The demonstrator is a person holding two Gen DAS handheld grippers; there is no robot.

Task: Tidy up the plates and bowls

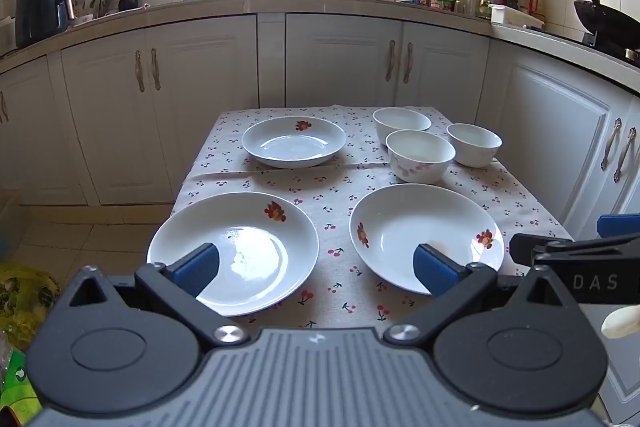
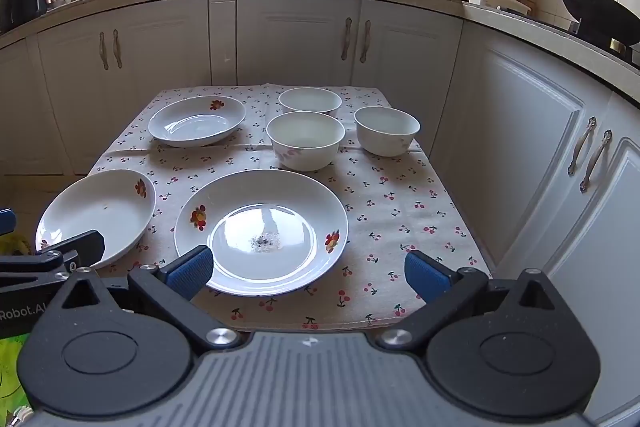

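Cherry-print tablecloth (image 2: pixel 400 211) in a tiled kitchen; plates at 9 o'clock, bowls at 1. Left gripper (image 1: pixel 316 267) and right gripper (image 2: pixel 308 273) spread wide, holding nothing.

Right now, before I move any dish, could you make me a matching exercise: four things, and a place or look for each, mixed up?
1. far plate
2. near right plate
3. front bowl
4. wok

a. on the stove
b. pink flowers on its side
c. far left of the tablecloth
d. near edge of the tablecloth, right side

Pairs: 1-c, 2-d, 3-b, 4-a.
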